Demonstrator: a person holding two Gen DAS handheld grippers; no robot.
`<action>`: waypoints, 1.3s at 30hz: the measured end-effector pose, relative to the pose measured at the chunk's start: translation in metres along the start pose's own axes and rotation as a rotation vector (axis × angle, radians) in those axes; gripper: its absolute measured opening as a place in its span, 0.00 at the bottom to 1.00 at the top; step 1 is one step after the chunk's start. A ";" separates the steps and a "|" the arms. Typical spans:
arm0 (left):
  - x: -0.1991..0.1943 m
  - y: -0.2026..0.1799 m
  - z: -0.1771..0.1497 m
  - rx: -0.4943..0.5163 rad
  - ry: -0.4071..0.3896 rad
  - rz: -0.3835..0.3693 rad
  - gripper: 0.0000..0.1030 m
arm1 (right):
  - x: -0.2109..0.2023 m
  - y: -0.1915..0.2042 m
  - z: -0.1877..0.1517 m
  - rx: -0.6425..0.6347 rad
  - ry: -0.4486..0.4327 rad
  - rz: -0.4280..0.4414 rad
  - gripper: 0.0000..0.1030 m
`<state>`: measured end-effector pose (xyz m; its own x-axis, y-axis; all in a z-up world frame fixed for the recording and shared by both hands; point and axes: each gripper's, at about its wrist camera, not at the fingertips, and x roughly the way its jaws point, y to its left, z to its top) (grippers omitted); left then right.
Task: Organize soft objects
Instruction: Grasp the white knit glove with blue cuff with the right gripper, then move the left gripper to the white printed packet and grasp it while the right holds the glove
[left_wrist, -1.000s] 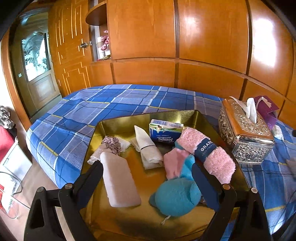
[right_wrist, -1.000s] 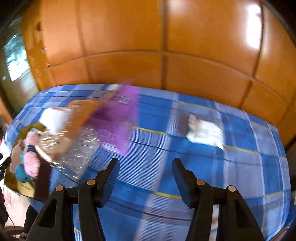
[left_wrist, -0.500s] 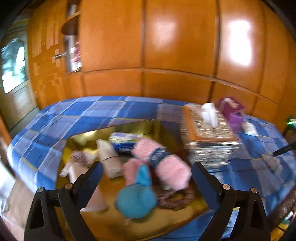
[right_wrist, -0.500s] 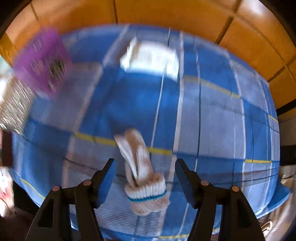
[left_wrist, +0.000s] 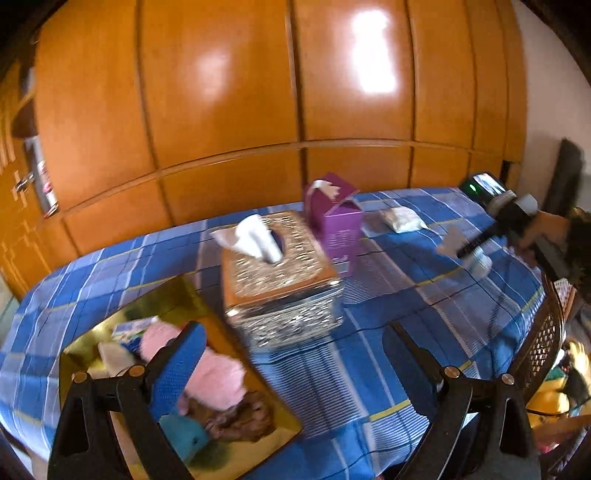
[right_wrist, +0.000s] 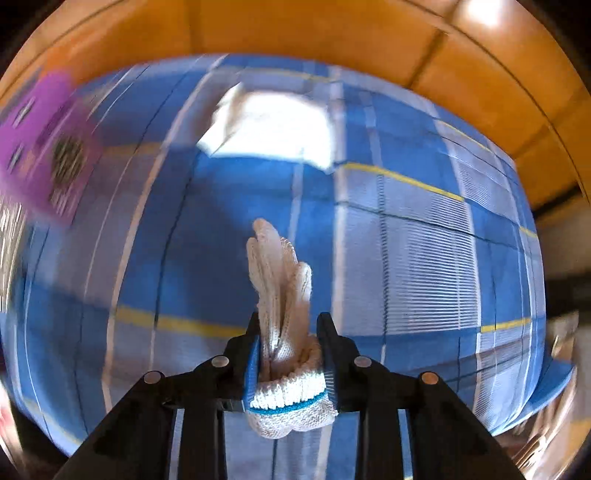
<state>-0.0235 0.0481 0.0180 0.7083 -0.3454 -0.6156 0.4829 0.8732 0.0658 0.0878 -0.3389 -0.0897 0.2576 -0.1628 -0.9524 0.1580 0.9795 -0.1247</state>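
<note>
In the right wrist view my right gripper (right_wrist: 290, 325) points down at the blue checked cloth. Its jaws are closing, and the pads press both sides of a white knitted glove (right_wrist: 280, 280) with a blue-trimmed cuff. The left wrist view shows that gripper and the glove (left_wrist: 480, 263), blurred, at the far right. My left gripper (left_wrist: 293, 332) stands open and empty above the cloth. To its lower left, a gold tray (left_wrist: 166, 299) holds a pink rolled towel (left_wrist: 218, 373), a teal soft piece (left_wrist: 184, 435) and other soft items.
A silver tissue box (left_wrist: 280, 280) stands beside the tray, with a purple box (left_wrist: 336, 218) behind it. A white packet (left_wrist: 402, 218) lies on the blue cloth (left_wrist: 388, 306), beyond the glove in the right wrist view (right_wrist: 269, 125). A wicker chair back (left_wrist: 543, 332) stands at the right edge.
The left gripper swung right, from over the tray toward the tissue box. The right gripper came down over the glove and its jaws closed onto it.
</note>
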 end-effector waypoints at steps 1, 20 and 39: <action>0.004 -0.006 0.004 0.013 0.004 -0.006 0.94 | 0.001 -0.006 0.002 0.050 -0.010 -0.005 0.28; 0.057 -0.078 0.029 0.172 0.093 -0.067 0.94 | 0.032 -0.054 -0.009 0.385 -0.007 0.087 0.32; 0.094 -0.126 0.041 0.264 0.149 -0.112 0.94 | 0.032 -0.110 -0.020 0.587 -0.004 0.078 0.33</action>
<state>0.0036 -0.1085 -0.0159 0.5697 -0.3626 -0.7376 0.6840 0.7067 0.1809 0.0594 -0.4500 -0.1124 0.2929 -0.0940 -0.9515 0.6392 0.7594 0.1218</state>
